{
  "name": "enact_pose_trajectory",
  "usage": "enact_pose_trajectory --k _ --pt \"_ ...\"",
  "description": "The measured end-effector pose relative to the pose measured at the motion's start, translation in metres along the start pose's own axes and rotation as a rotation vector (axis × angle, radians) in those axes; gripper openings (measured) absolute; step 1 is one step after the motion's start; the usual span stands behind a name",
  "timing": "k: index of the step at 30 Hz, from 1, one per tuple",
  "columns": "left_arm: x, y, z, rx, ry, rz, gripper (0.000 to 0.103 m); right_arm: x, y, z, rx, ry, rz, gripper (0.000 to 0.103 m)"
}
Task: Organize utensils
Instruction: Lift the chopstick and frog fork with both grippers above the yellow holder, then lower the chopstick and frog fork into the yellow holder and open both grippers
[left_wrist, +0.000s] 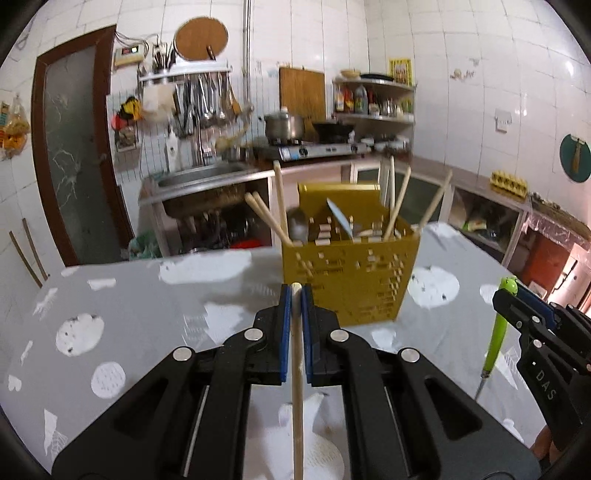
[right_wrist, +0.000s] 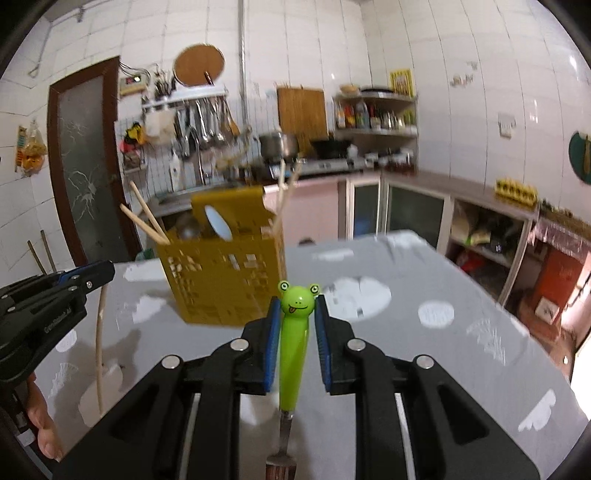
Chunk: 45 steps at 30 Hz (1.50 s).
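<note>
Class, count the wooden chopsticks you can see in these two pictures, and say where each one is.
6. One chopstick is clamped in the left gripper. Five stand in the yellow basket: three at its left end, two at its right. More may be hidden inside.

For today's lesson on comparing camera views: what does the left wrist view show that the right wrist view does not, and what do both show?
Only the left wrist view shows the left tongs from behind, closed on a wooden chopstick running back toward the camera.

Only the right wrist view shows the frog face on the green utensil handle between the right tongs, the metal stem below it, and the person's fingers at lower left.

Both show the yellow utensil basket holding chopsticks, standing on the grey table, with the kitchen behind.
</note>
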<state>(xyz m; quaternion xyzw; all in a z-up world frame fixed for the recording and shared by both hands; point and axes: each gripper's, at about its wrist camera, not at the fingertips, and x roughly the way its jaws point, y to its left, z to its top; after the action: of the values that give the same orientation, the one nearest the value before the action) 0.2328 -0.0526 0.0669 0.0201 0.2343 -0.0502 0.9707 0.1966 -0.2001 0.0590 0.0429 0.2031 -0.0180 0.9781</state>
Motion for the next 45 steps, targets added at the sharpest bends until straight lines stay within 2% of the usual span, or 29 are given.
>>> enact_pose_trajectory --k 4,9,22,28,35,40,45 --pt "-0.007 0.004 0.009 -0.001 -0.062 0.000 0.005 -0.001 0.007 0.011 -0.002 -0.052 0.017 0.019" --pt "-0.009 0.010 0.020 -0.011 -0.102 -0.028 0.005 -0.004 0.014 0.019 -0.015 -0.099 0.023 0.019" --pt "-0.020 0.019 0.054 -0.040 -0.188 -0.068 0.005 -0.005 0.016 0.051 -0.011 -0.137 0.052 0.019" --pt "-0.037 0.024 0.096 -0.058 -0.253 -0.084 0.005 -0.005 0.010 0.086 0.006 -0.167 0.061 0.019" --pt "-0.049 0.023 0.151 -0.072 -0.365 -0.084 0.005 -0.005 0.015 0.146 0.013 -0.257 0.051 0.019" --pt "-0.033 0.018 0.167 -0.079 -0.406 -0.062 0.005 0.021 0.022 0.172 0.044 -0.269 0.047 0.019" --pt "0.015 0.015 0.156 -0.093 -0.332 -0.041 0.005 0.057 0.032 0.164 0.045 -0.248 0.031 0.019"
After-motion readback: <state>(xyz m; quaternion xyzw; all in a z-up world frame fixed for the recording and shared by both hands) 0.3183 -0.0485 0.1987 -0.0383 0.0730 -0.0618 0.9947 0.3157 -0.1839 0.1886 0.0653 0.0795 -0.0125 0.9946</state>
